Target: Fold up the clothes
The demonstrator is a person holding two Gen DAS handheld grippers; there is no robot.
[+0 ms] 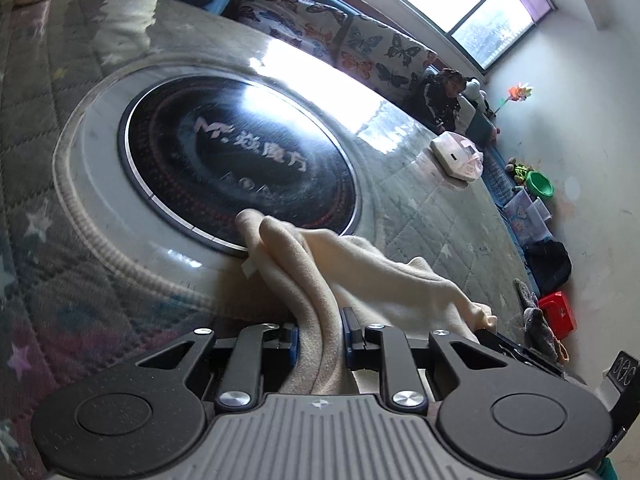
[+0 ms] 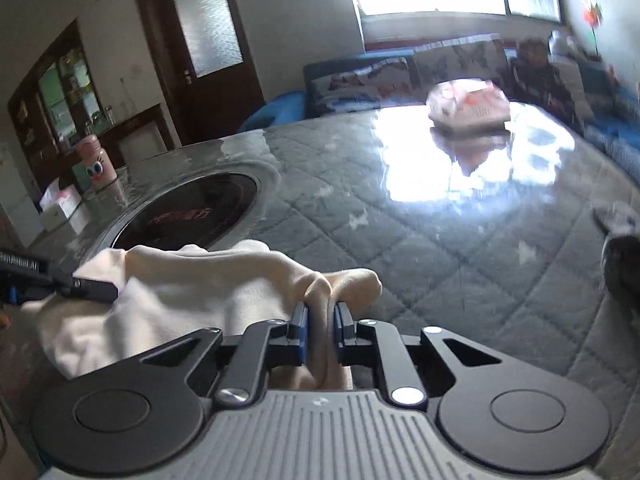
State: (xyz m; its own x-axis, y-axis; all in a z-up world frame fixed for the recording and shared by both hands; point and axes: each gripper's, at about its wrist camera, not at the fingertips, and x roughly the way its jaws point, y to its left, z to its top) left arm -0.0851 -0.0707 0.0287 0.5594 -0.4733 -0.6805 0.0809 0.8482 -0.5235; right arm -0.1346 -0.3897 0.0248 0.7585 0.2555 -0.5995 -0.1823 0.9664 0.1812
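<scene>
A cream-coloured garment [image 1: 360,276] is held up over the glass-topped table [image 1: 420,208]. My left gripper [image 1: 320,332] is shut on a bunched fold of it. My right gripper [image 2: 321,322] is shut on another bunched edge of the same garment [image 2: 192,292], which drapes to the left between the two grippers. The left gripper's finger [image 2: 92,289] shows at the left of the right wrist view, and the right gripper's body [image 1: 516,350] shows at the right of the left wrist view.
A round black induction plate [image 1: 240,164] is set in the table. A pink-white box [image 1: 456,152] and a cartoon-eyed cup [image 2: 96,168] stand on the table. Grey cloth [image 2: 624,256] lies at the right. A butterfly-print sofa [image 1: 340,36] with a seated person [image 1: 440,96] lies beyond.
</scene>
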